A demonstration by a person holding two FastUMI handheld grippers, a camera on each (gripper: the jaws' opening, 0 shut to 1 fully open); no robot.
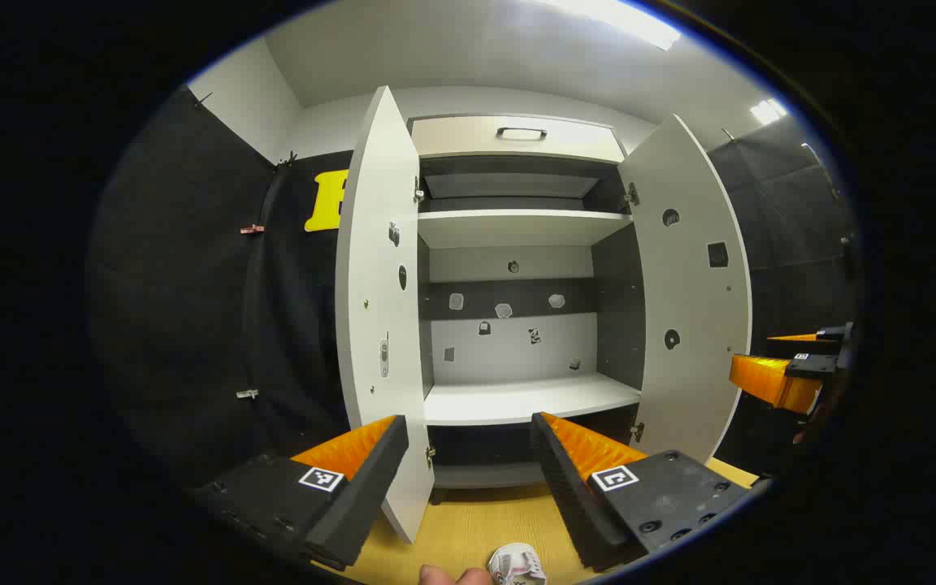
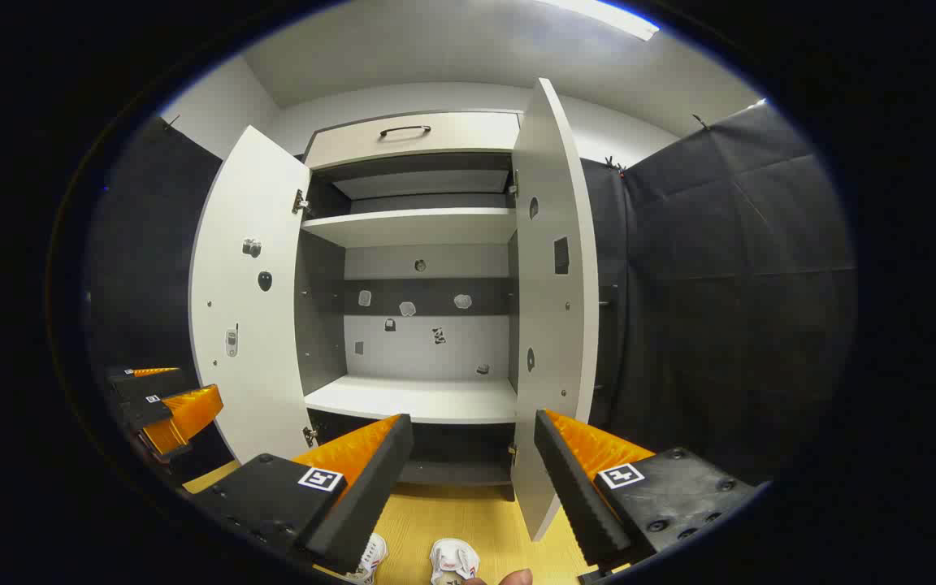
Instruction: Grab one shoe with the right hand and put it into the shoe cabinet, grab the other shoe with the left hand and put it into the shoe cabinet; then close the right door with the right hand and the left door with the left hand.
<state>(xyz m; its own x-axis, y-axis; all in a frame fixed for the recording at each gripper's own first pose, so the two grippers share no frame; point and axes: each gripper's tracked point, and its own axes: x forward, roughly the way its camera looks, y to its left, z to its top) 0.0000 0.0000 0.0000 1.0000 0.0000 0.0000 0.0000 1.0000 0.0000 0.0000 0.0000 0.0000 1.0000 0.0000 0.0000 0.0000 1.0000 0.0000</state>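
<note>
Looking along the left gripper view, the left tool (image 1: 468, 463) hangs wide open and empty in front of the cabinet (image 1: 517, 134). Both doors stand out toward us. The left door (image 1: 374, 309) comes edge-on between the tool's fingers, its lower corner just beside the left finger, so a careless dip could knock it. One shoe (image 1: 517, 565) lies on the floor (image 1: 468, 528) low at the view's bottom, by a fingertip; it is barely in sight, and a blind reach may miss it. The right tool (image 1: 793, 370) waits well off to the side.

In the right gripper view, the right tool (image 2: 472, 467) is likewise spread and empty. The right door (image 2: 553, 309) juts close to its right finger, the likeliest snag. Two shoes (image 2: 452, 561) sit below on the floor. The lower shelf (image 2: 419, 400) is bare and open, with good room between the doors.
</note>
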